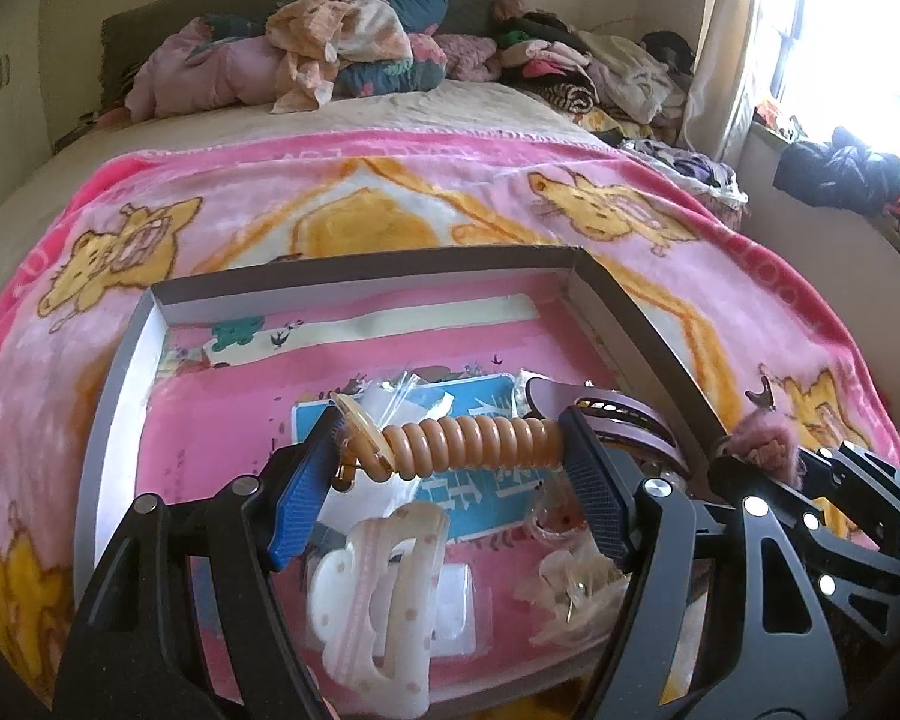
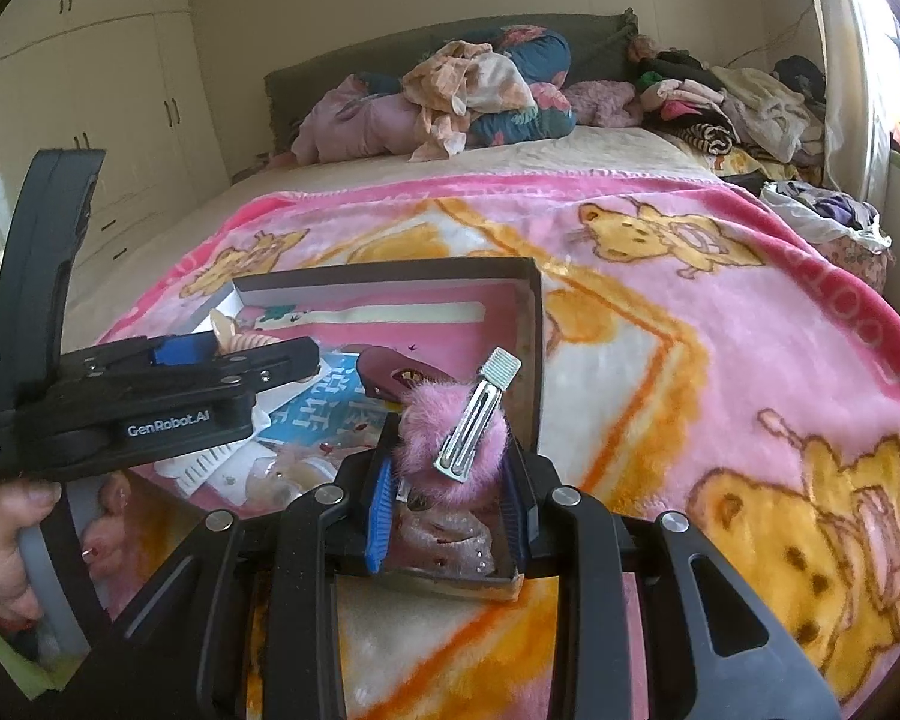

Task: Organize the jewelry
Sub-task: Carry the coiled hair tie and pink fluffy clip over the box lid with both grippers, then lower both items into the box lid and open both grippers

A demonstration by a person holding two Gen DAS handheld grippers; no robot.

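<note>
An orange coil tie (image 1: 474,441) is clamped by the left gripper (image 1: 456,456) above the box (image 1: 354,267); at 3 o'clock, a pink fluffy clip (image 2: 450,444) is gripped by the right gripper (image 2: 450,492)

text: "GenRobot.AI" | on: left tongs (image 2: 234,354) body (small side print only partly readable)

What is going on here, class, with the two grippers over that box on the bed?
A person is sorting hair accessories and jewelry in a shallow box on a pink blanket. The left gripper is shut on an orange spiral hair tie. The right gripper is shut on a pink fluffy hair clip, both above the box.
</note>
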